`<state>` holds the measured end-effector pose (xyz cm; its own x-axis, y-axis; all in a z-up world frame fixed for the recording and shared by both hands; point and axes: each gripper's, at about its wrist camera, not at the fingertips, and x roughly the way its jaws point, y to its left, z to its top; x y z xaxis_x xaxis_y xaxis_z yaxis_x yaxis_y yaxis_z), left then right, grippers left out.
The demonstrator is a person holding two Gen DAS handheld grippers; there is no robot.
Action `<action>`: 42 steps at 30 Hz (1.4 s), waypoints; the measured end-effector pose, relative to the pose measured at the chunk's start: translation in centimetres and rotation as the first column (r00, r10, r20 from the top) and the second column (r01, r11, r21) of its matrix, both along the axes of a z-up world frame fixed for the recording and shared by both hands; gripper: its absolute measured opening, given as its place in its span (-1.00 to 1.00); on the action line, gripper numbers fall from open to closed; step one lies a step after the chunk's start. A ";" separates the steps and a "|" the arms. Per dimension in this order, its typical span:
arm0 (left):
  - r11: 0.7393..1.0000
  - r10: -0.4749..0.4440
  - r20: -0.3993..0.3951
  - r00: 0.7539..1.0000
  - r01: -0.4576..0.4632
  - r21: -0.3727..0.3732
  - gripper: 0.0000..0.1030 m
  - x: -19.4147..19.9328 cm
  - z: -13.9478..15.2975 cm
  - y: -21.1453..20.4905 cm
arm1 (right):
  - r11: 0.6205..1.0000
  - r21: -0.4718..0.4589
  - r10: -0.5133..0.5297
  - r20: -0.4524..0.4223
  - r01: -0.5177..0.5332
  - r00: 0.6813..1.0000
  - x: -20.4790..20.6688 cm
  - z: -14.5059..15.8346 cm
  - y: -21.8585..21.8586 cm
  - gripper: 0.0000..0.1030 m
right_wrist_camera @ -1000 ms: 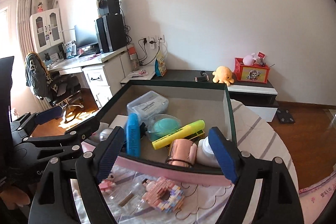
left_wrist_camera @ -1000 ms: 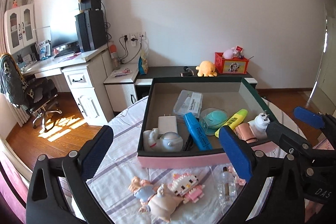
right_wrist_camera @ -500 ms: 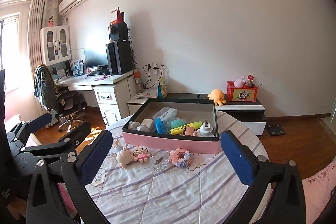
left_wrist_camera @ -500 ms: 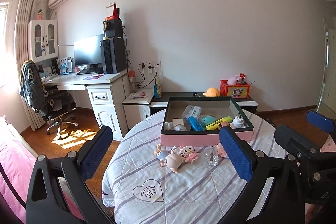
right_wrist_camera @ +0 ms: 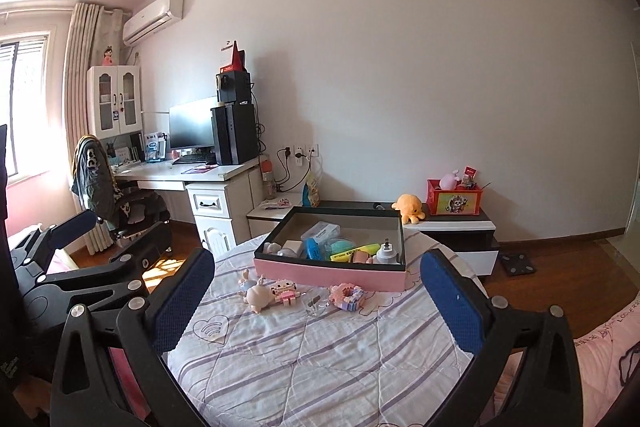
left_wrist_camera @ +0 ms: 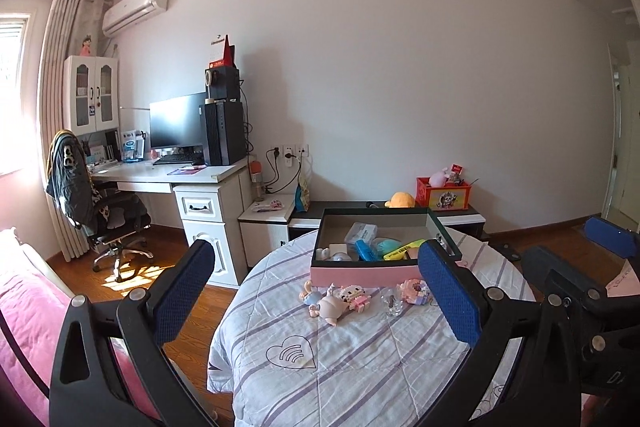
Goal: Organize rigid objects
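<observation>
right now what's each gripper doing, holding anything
left gripper: open, holding nothing.
right gripper: open, holding nothing.

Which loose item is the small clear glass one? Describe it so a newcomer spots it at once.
Start at the round table with the striped quilted cover, then find the pink-fronted box on it. Just in front of that box lies a row of toys; the glass jar sits between the block cat figure and the pastel block ring, the only see-through piece.
</observation>
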<state>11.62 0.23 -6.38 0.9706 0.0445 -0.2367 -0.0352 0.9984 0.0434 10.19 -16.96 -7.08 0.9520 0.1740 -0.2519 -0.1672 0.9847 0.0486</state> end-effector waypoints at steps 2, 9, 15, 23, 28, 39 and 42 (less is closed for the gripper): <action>1.000 0.004 0.003 1.000 -0.004 0.005 0.99 -0.2 0.1 -0.1 | 1.000 0.002 0.000 0.000 0.000 1.000 -0.2 0.1 -0.1 1.00; 1.000 0.005 0.008 1.000 -0.005 0.005 0.99 -0.4 0.2 -0.1 | 1.000 0.000 0.003 0.008 -0.003 1.000 -0.6 0.1 0.0 1.00; 1.000 0.004 -0.004 1.000 -0.004 0.003 0.99 -0.1 0.1 -0.2 | 1.000 0.001 0.004 -0.005 -0.004 1.000 -0.1 -0.2 -0.2 1.00; 1.000 0.005 -0.057 0.998 -0.004 0.004 0.99 2.2 -1.4 -0.2 | 1.000 -0.001 -0.001 -0.053 0.001 0.999 1.8 -1.3 -0.2 1.00; 1.000 -0.002 -0.128 0.992 0.002 0.002 0.99 4.7 -3.5 -0.1 | 1.000 -0.005 0.002 -0.113 -0.002 0.994 4.0 -3.0 -0.1 1.00; 1.000 -0.015 -0.366 0.931 0.013 -0.007 0.99 11.5 -11.1 0.7 | 0.999 -0.021 0.023 -0.327 -0.032 0.945 10.9 -9.8 0.6 1.00; 1.000 -0.014 -0.418 0.908 0.012 -0.006 0.99 13.4 -13.2 0.8 | 0.999 -0.016 0.033 -0.383 -0.042 0.923 13.0 -11.9 0.7 1.00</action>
<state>25.02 1.07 -19.61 0.7833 0.0312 -0.6208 -0.0014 0.9988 0.0484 23.20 -16.23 -19.00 0.7752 0.1975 -0.6000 -0.1773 0.9797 0.0935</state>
